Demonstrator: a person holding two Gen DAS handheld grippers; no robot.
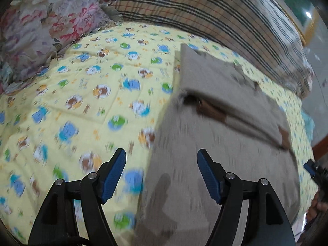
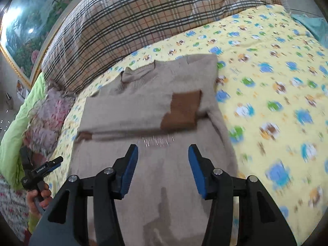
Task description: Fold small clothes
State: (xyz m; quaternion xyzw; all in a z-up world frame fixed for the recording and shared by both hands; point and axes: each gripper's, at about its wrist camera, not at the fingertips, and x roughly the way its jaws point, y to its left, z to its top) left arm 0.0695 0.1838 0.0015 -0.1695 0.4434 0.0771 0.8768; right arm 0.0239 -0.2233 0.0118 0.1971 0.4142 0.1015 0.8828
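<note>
Left wrist view: my left gripper (image 1: 161,176), jaws spread, nothing between them, above the beige sweater (image 1: 215,139) lying part-folded on the yellow cartoon-print quilt (image 1: 82,94).

Right wrist view: my right gripper (image 2: 163,167), jaws parted and empty, over the same sweater; plaid blanket (image 2: 143,20) behind.

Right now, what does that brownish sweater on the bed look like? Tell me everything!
The sweater is a small beige knit with a ribbed collar and darker brown patches. It lies flat on the yellow cartoon-print bedsheet, collar toward the plaid pillow. One part is folded across the body, making a straight edge. Nothing grips it: the left gripper and the right gripper hang open above it.
</note>
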